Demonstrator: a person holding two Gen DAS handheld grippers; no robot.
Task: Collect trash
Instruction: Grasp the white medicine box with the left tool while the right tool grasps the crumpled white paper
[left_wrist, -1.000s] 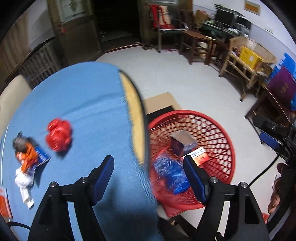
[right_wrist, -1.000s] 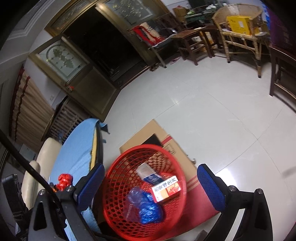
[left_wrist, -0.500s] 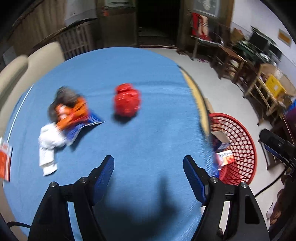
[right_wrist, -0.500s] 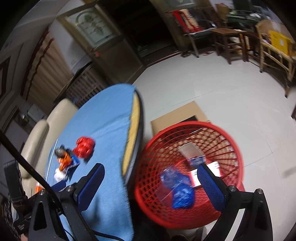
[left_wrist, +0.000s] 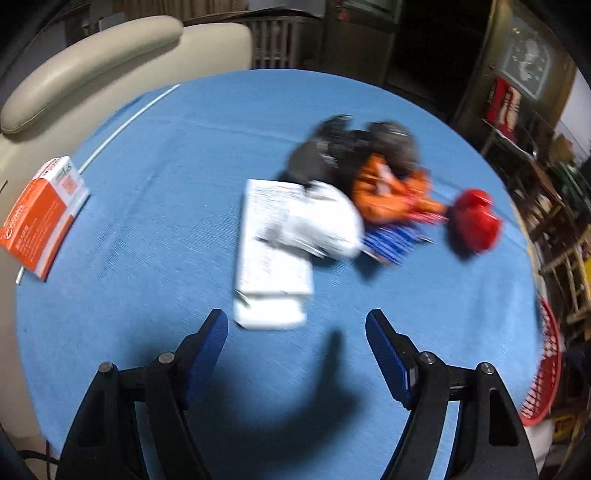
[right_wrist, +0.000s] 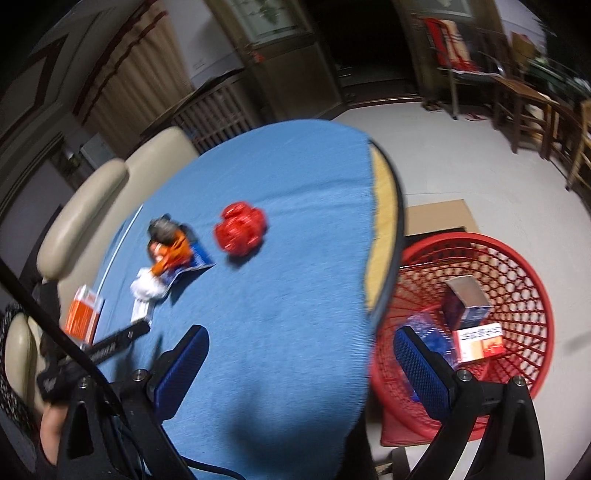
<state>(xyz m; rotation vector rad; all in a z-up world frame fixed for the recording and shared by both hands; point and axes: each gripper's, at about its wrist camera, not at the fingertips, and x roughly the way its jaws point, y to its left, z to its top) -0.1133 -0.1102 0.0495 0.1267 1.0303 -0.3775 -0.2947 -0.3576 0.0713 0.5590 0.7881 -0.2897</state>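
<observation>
On the round blue table (left_wrist: 155, 206) (right_wrist: 295, 295) lies a heap of trash: folded white paper (left_wrist: 273, 258) (right_wrist: 142, 291), an orange wrapper (left_wrist: 388, 192) (right_wrist: 171, 254), a dark crumpled lump (left_wrist: 351, 147) and a blue packet (left_wrist: 395, 240). A red crumpled ball (left_wrist: 474, 225) (right_wrist: 240, 232) sits to its right, an orange box (left_wrist: 40, 218) (right_wrist: 81, 317) at the table's left edge. My left gripper (left_wrist: 295, 343) hovers open just short of the white paper, holding nothing. My right gripper (right_wrist: 299, 354) is open and empty over the table's right edge, beside the red basket (right_wrist: 532, 295) (left_wrist: 546, 369).
The red basket on the floor holds a small carton (right_wrist: 467, 299), a red and white box (right_wrist: 480, 341) and blue plastic (right_wrist: 432, 332). Cardboard (right_wrist: 436, 214) lies under it. A beige sofa (left_wrist: 110, 59) (right_wrist: 92, 206) backs the table. Wooden chairs (right_wrist: 524, 103) stand at the far right.
Both views swung left from the basket to the table. The left gripper has come up to the trash heap and the white paper. Both grippers stayed open and empty.
</observation>
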